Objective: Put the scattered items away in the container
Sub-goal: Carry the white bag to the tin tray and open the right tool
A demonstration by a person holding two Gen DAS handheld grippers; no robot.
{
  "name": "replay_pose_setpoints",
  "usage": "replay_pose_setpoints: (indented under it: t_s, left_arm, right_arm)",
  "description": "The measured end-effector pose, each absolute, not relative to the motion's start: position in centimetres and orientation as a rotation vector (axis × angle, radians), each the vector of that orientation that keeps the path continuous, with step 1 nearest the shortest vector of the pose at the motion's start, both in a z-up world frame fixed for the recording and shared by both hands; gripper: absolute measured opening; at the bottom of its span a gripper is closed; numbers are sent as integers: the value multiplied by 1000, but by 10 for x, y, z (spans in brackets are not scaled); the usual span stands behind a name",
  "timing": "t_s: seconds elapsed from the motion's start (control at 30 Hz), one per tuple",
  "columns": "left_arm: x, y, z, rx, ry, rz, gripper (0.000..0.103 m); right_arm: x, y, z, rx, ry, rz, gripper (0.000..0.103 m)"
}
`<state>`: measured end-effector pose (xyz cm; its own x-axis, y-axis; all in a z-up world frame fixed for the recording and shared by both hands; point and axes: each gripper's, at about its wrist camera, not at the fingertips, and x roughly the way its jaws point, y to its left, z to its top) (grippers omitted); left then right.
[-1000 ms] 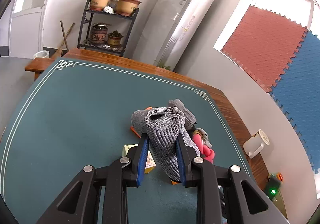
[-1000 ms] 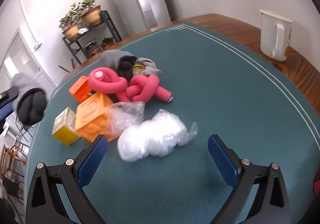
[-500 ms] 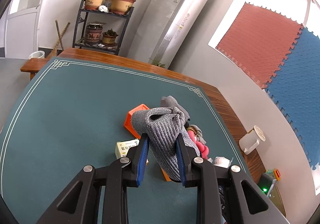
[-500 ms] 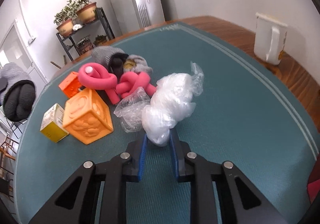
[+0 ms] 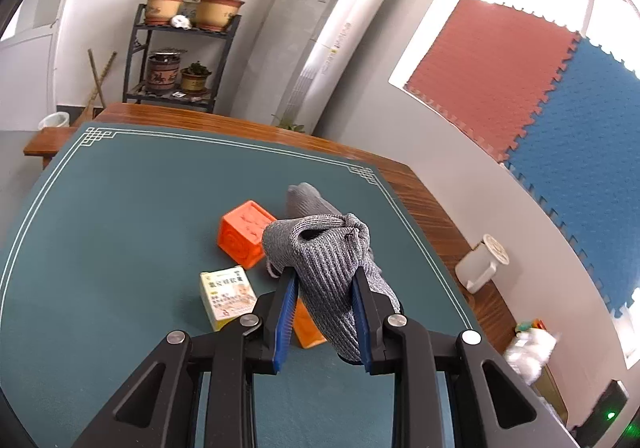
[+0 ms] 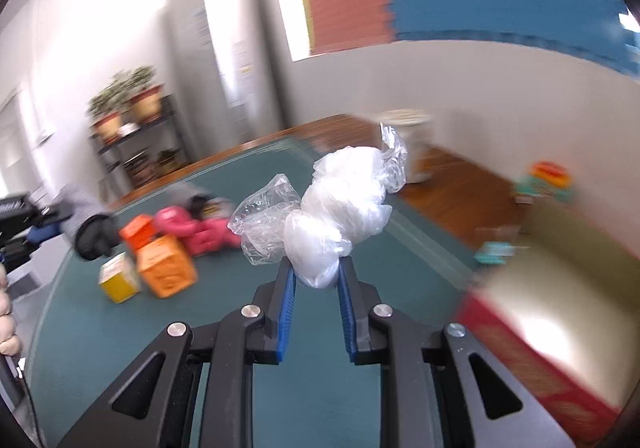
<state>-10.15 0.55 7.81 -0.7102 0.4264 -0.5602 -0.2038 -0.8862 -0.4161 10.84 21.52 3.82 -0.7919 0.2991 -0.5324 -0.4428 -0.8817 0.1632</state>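
My left gripper (image 5: 325,284) is shut on a grey knitted glove (image 5: 328,260), held above the green mat. Below it lie an orange block (image 5: 242,232), a yellow box (image 5: 228,294) and another grey knit piece (image 5: 306,198). My right gripper (image 6: 316,274) is shut on a crumpled white plastic bag (image 6: 340,204), lifted off the mat. A red-sided container (image 6: 560,332) shows blurred at the lower right of the right wrist view. Pink foam tubes (image 6: 192,228) and two orange blocks (image 6: 166,266) lie behind on the left.
A white jug (image 5: 482,262) stands on the wooden table edge at the right. The green mat (image 5: 120,216) covers most of the table (image 5: 424,200). A person's fingers (image 6: 6,322) show at the far left edge. A plant shelf (image 5: 180,56) and an air conditioner stand by the wall.
My right gripper closed on the white plastic bag, lifted it and swung right toward the container. My left gripper, still holding the glove, rose and drew back from the pile.
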Motion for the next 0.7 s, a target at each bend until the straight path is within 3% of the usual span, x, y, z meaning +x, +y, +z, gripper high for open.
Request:
replay_pose_setpoints:
  t_s: [0.37,0.4,0.47,0.5,0.53,0.7]
  left_arm:
    - [-78,30,88,-909,-398,2545,28]
    - [-76,33,89,-906,-391,2541,28]
    - [-70,38,90,-899,-376,2529,28]
    - [-67,41,91,-894,-369,2524,28]
    - [-64,42,91,-890,-364,2520,28]
    - [-53,54,94,-869,-329,2503,28]
  right_arm:
    - [211,310,39,-701,480,2263,27]
    - [217,314,39,-701,491,2247,31]
    - [226,316,43,-673,493,2228,55]
    - [230,316,45,-656,491,2218,79]
    - [234,315,48,-633,483,2211,86]
    - [247,302,61,-551,415,2212,86]
